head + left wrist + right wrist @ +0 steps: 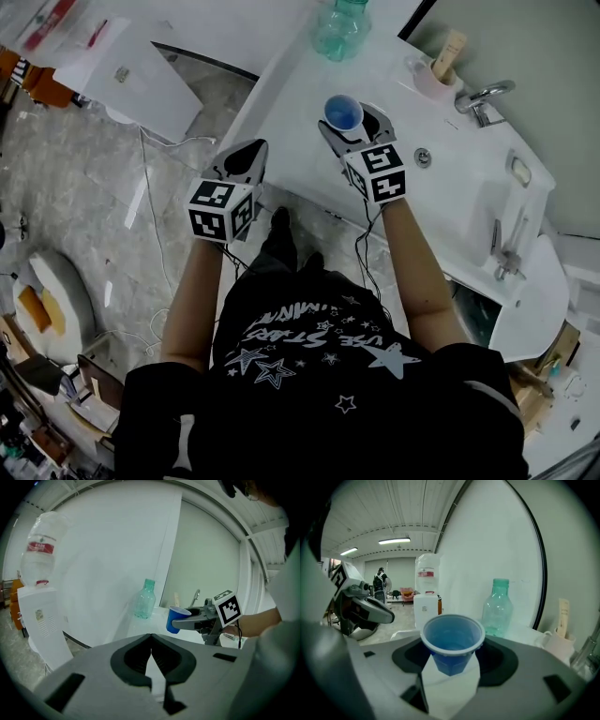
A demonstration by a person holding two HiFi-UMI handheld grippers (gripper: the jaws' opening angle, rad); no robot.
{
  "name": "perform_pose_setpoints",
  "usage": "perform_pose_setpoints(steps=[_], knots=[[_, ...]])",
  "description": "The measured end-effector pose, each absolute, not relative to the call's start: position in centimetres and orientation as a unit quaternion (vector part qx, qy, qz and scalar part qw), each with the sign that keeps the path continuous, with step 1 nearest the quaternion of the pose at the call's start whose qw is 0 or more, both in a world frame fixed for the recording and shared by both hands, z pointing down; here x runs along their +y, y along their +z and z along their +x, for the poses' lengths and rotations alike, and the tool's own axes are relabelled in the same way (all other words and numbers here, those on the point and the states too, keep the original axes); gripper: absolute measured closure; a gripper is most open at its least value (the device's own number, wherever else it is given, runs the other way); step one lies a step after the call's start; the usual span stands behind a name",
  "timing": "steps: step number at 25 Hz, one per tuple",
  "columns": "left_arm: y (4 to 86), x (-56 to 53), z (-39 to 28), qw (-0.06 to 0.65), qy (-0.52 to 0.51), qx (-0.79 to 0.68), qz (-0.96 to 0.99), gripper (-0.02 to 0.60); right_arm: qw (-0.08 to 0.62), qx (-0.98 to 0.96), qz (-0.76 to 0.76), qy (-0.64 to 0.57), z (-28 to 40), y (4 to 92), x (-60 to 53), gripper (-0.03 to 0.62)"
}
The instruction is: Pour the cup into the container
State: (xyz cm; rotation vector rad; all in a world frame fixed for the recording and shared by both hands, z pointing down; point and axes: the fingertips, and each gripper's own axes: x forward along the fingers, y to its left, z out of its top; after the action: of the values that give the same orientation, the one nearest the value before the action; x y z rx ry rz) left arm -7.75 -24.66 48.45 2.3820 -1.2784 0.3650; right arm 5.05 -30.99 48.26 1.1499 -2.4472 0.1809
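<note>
nearest to us, the left gripper point(246, 155) hangs over the grey marbled floor point(84, 187), just beside the counter's edge. its jaws lie together, tips touching, with nothing between them. a little further out, the right gripper point(354, 129) has its jaws partly apart and pressed on either side of the small blue plastic cup point(344, 113). we hold that cup upright, mouth up, above the near end of the white counter point(291, 103). beyond the cup and well apart from it, the translucent green plastic bottle point(339, 28) stands upright at the counter's far end. to its right a chrome tap point(483, 97) rises near the wall. farthest off, a white water dispenser point(42, 620) stands on the floor.
</note>
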Motion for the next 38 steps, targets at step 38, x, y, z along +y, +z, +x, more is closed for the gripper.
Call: perform_pose_setpoints(steps=[38], knots=[[54.3,-28.0,-10.9,0.266,0.156,-0.461,0.832,0.571,0.224,-0.908,0.348,0.07,-3.6,55.8,-34.5,0.283]])
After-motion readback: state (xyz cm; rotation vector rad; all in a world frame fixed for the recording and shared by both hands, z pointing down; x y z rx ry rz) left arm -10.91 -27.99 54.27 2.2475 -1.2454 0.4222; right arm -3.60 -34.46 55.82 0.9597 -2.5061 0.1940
